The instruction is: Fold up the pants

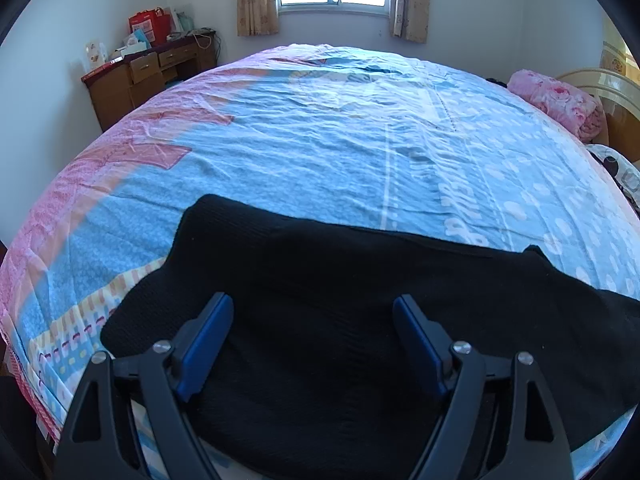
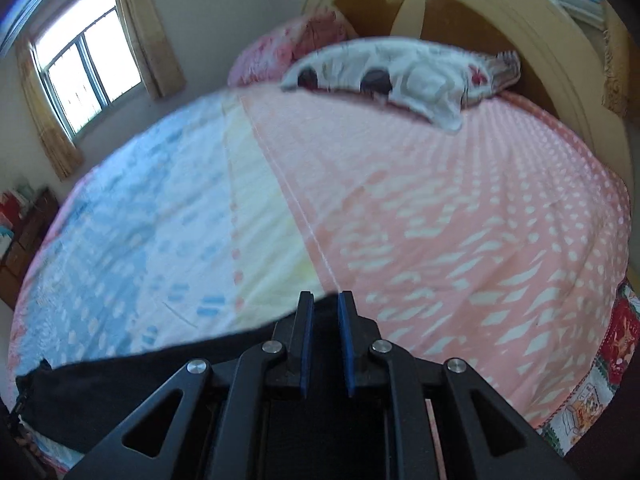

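Black pants [image 1: 320, 256] lie spread across the near edge of the bed. In the left wrist view my left gripper [image 1: 313, 298] hovers over them, its blue pads [image 1: 208, 344] wide apart and open, with nothing pinched. In the right wrist view the pants [image 2: 120, 380] run from the lower left up to my right gripper [image 2: 325, 294]. Its jaws stand almost together, and a raised edge of the black cloth is caught between the pads. This view is blurred by motion.
The bed sheet [image 1: 320, 140] is blue and pink, and its pink dotted part [image 2: 460, 208] shows in the right wrist view. A rolled pink blanket [image 1: 560, 100], a white pillow [image 2: 400, 68] and a headboard [image 2: 540, 32] are at the bed's head. A wooden desk [image 1: 140, 76] stands by the wall.
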### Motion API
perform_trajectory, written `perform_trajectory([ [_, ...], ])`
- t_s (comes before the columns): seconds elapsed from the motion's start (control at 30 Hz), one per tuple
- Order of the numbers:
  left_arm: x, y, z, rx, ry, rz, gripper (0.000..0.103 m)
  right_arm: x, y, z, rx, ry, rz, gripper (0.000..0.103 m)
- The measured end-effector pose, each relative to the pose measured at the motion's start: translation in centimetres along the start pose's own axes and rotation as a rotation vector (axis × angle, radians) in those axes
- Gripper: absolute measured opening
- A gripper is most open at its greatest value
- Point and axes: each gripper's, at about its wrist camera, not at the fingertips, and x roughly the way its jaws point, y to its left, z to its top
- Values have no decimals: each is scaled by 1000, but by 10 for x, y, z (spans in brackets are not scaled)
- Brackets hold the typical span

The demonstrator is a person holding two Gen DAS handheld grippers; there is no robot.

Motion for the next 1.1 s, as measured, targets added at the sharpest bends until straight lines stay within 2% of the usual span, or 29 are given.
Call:
perform_trajectory([
  [0.07, 1, -1, 0, 0, 1, 4, 84, -9, -5, 4, 39, -30, 29, 14],
  [0.1, 1, -1, 0, 1, 1, 5, 84, -9, -6, 4, 47, -17, 42, 19],
  [0.13, 1, -1, 0, 1, 0, 6, 84, -6, -7, 4, 42, 13, 44, 26],
  [0.17, 1, -1, 0, 0, -1, 6, 84, -3, -6, 2, 32, 34, 37, 41],
  [0.2, 2, -1, 0, 0, -3, 6, 84, 1, -6, -1, 15, 54, 23, 52],
  [0.23, 2, -1, 0, 0, -3, 8, 84, 3, -5, -3, 4, 61, 11, 54],
  [0.33, 2, -2, 0, 9, 0, 14, 84, 15, -5, -11, -17, 90, -16, 53],
  [0.4, 2, -2, 0, 8, 0, 15, 84, 19, 3, -17, -75, 95, -11, 27],
  [0.5, 2, -3, 0, 12, 2, 23, 84, 14, 19, -19, -173, 63, -61, 17],
  [0.6, 3, -3, 0, 11, 2, 24, 84, 5, 28, -13, -219, -12, -74, 16],
  [0.73, 3, -3, 0, 9, 0, 21, 84, 14, 24, -7, -203, -28, -68, 16],
  [0.8, 3, -2, 0, 9, 0, 23, 84, 23, 15, -8, -192, -21, -115, 16],
  [0.83, 3, -2, 0, 9, 0, 24, 84, 30, 8, -10, -169, 12, -130, 17],
  [0.87, 2, -1, 0, 8, 0, 23, 84, 31, -7, -11, -99, 0, -77, 17],
  [0.93, 3, 0, 0, 6, -1, 17, 84, 25, -20, -10, -22, -10, -67, 17],
  [1.03, 2, 0, 0, 6, -2, 18, 85, -1, -25, -11, 8, -93, -135, 20],
  [1.1, 2, -2, -1, 15, -4, 23, 86, -25, -12, -14, 2, -159, -117, 20],
])
